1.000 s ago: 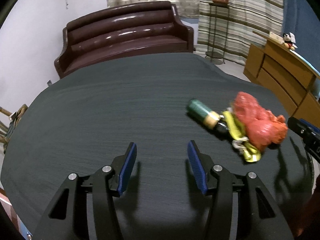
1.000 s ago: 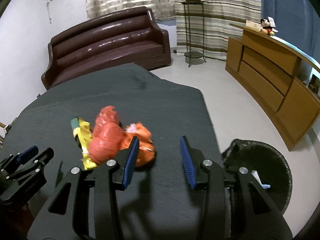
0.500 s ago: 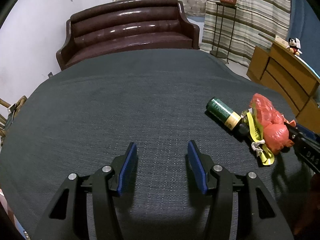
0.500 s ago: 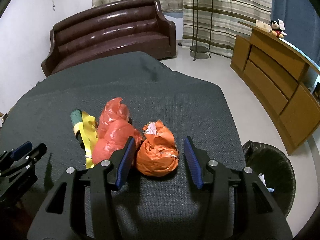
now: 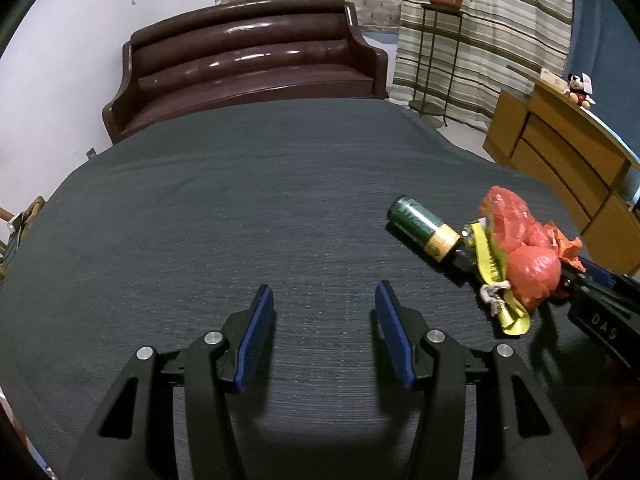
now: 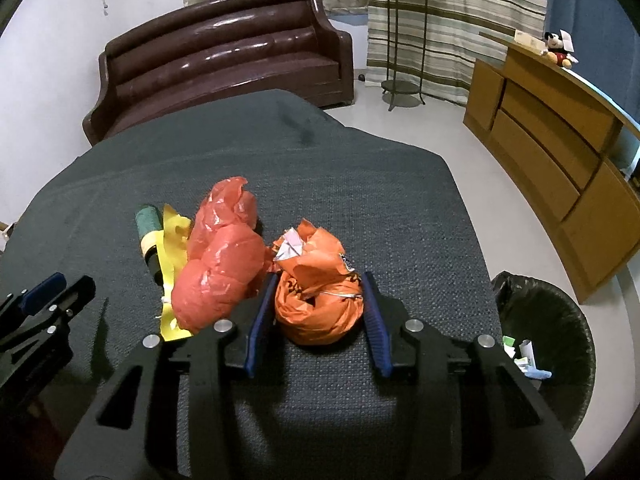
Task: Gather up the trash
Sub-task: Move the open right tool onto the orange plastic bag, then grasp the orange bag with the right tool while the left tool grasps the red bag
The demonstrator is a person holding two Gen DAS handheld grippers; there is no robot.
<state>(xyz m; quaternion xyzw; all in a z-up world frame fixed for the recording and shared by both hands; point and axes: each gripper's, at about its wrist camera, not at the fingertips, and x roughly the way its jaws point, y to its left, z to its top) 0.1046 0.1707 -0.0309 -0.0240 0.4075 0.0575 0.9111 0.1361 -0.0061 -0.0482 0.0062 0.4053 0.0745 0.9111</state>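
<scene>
right gripper (image 6: 320, 308) now closing around orange bag (image 6: 320, 304), earlier beside it

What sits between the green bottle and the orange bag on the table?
The yellow wrapper and the red plastic bag lie between the green bottle and the orange bag, seen in the right wrist view.

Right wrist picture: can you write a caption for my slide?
Right gripper fingers closing around the orange bag on the dark table, black bin waiting nearby.

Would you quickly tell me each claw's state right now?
Left claw: open, holding nothing.
Right claw: closing around the orange bag.
</scene>
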